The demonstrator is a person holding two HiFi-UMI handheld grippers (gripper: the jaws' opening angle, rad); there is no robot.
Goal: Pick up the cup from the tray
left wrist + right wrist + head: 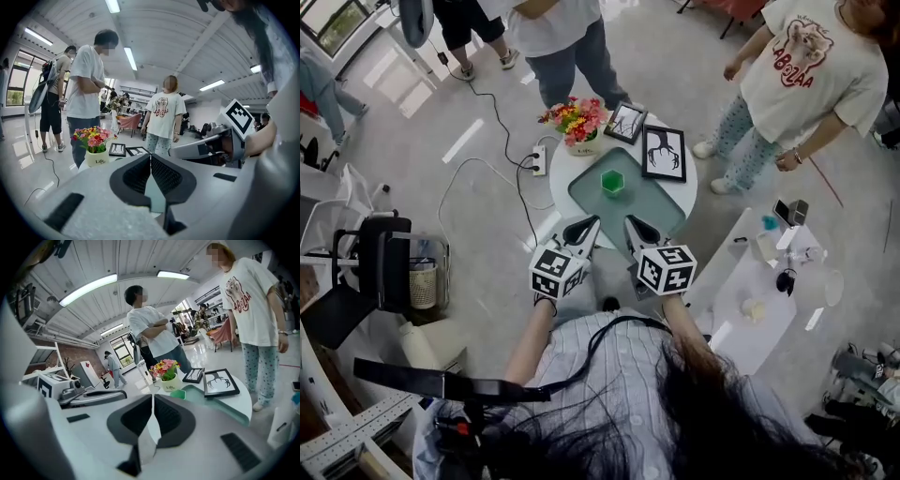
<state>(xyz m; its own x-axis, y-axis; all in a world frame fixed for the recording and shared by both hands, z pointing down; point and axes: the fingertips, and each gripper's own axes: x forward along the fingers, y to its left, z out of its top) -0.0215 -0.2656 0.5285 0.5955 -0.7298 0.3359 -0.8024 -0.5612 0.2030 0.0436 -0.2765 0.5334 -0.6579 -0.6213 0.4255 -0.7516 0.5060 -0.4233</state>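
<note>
Head view: small translucent green cup (612, 182) standing on grey-green rectangular tray (649, 212), on round white worktop (565, 187); cup ahead of both tools and well apart from them. Left hand-held gripper (583, 228) and right hand-held gripper (637, 229) side by side at the worktop's near edge. Left gripper view: left hand-held gripper (150, 156), jaws together, nothing between them; cup not visible here; white pot of mixed flowers (96, 149) ahead-left. Right gripper view: right hand-held gripper (153, 397), jaws together, empty; cup (178, 393) just beyond-right of the tips, black-framed picture (220, 382) farther right; only this view and the head view show the target. Handling, by judgement: light, stiff, smooth-walled, possibly slippery; grip across opposite side walls at mid-height, with the jaws opened first.
</note>
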